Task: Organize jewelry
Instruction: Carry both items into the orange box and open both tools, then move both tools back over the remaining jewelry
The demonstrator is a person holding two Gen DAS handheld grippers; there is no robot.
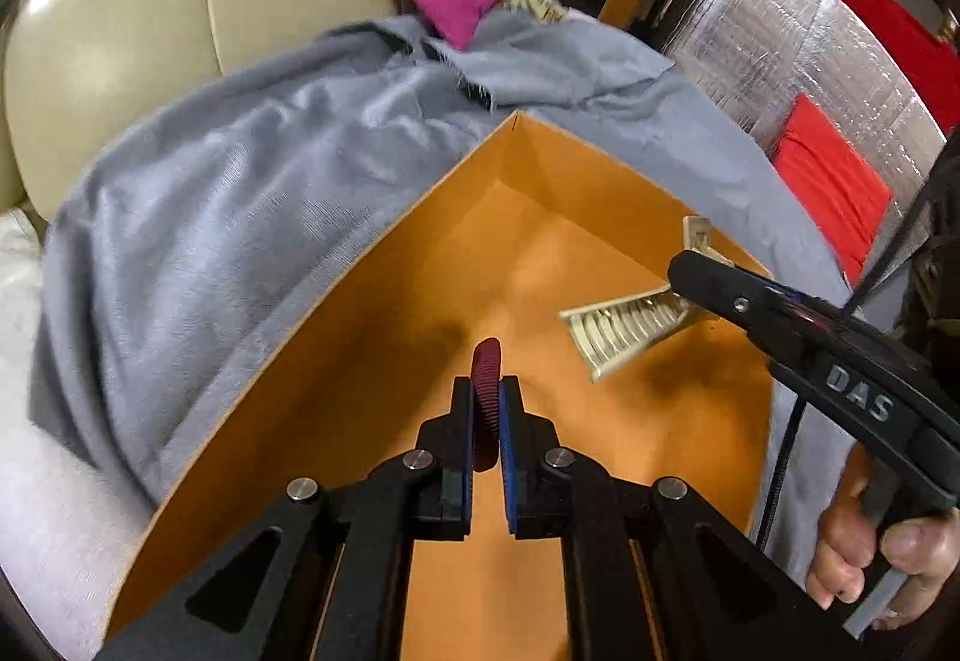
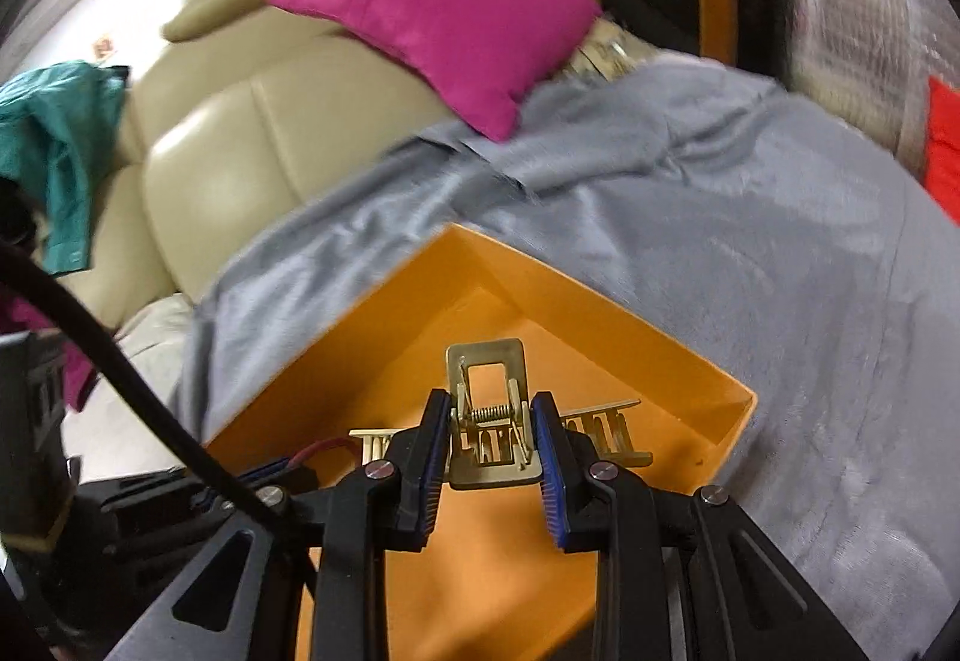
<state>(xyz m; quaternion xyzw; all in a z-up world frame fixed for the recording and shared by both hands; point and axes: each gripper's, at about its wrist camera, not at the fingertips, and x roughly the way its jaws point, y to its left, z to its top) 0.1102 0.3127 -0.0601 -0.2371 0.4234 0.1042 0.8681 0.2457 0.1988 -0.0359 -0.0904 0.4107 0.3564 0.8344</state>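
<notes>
Left gripper (image 1: 486, 403) was clamped tight on a dark red ribbed band (image 1: 487, 361), held above the floor of the orange box (image 1: 360, 313). Right gripper (image 2: 489, 424) stood narrow, pinching a pale gold claw hair clip (image 2: 489, 409) at its spring hinge, also over the box interior. The box lay on a grey blanket (image 2: 690, 217) spread over a cream sofa (image 2: 240, 132). A magenta cushion (image 2: 444, 12) rested behind it.
</notes>
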